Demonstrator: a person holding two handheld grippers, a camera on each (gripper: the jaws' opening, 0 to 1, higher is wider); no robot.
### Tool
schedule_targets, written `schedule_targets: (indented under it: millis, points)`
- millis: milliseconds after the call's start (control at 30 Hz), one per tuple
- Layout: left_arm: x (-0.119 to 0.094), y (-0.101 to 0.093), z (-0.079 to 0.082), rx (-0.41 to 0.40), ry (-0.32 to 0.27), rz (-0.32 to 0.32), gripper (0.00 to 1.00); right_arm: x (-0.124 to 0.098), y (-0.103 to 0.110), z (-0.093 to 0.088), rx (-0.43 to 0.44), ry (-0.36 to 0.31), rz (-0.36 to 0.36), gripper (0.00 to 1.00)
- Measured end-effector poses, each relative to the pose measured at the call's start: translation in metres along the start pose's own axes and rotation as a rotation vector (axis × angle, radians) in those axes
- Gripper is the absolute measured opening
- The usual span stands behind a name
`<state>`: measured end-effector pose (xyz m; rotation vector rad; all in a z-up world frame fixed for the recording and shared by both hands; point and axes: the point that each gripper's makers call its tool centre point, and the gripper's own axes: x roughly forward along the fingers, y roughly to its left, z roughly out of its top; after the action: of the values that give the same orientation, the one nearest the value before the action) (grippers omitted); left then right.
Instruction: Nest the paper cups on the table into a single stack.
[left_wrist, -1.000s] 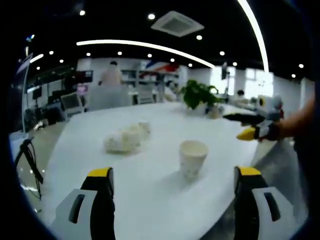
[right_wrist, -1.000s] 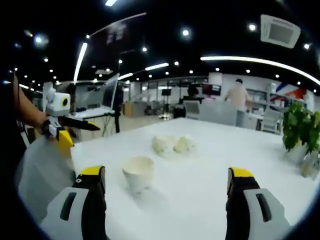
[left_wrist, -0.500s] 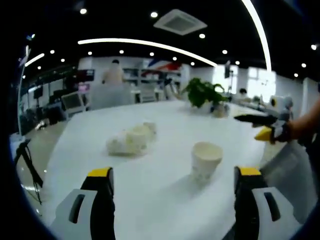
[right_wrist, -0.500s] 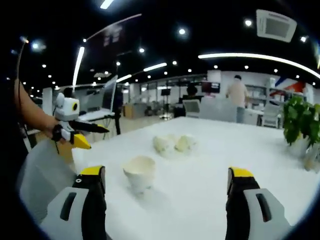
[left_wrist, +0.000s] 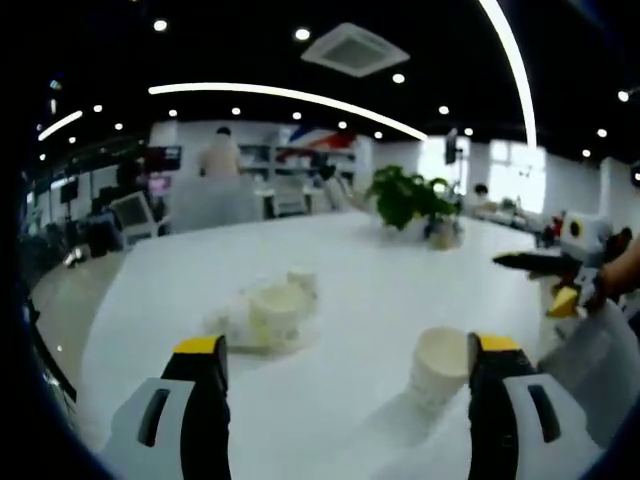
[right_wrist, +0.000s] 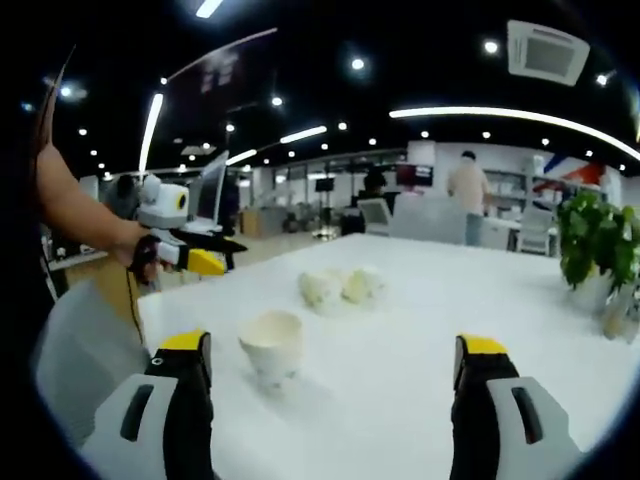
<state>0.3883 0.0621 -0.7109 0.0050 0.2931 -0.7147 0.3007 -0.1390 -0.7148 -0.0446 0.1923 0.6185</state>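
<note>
A single white paper cup (left_wrist: 440, 365) stands upright on the white table (left_wrist: 340, 250), just inside my left gripper's right jaw. My left gripper (left_wrist: 348, 345) is open and holds nothing. Beyond it lies a small cluster of white paper cups (left_wrist: 270, 310). In the right gripper view the same lone cup (right_wrist: 272, 343) stands ahead and left of centre, and the cluster (right_wrist: 340, 287) is farther back. My right gripper (right_wrist: 335, 345) is open and holds nothing. The left gripper (right_wrist: 190, 255), held by a hand, hovers over the table's left edge.
A potted plant (left_wrist: 410, 195) stands at the table's far side, also seen as the plant (right_wrist: 595, 240) at right. The right gripper (left_wrist: 560, 275) hangs over the table edge. A person (right_wrist: 470, 190) stands among office desks and monitors far behind.
The left gripper has moved in over the table, so the lone cup now sits by its right jaw. The right gripper has hardly shifted. The cups have not moved.
</note>
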Motion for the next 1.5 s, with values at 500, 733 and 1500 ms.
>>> schedule_targets:
  millis: [500, 733, 1500]
  points:
    - [0.057, 0.023, 0.024, 0.008, -0.012, -0.023, 0.96, -0.001, -0.005, -0.001, 0.012, 0.006, -0.012, 0.99]
    - [0.08, 0.033, 0.033, 0.017, -0.028, -0.017, 0.94, -0.001, -0.006, -0.001, 0.005, 0.007, -0.015, 0.98]
    - [0.125, 0.066, 0.023, 0.067, 0.037, -0.026, 0.83, -0.001, -0.014, -0.003, 0.028, 0.022, -0.039, 0.97]
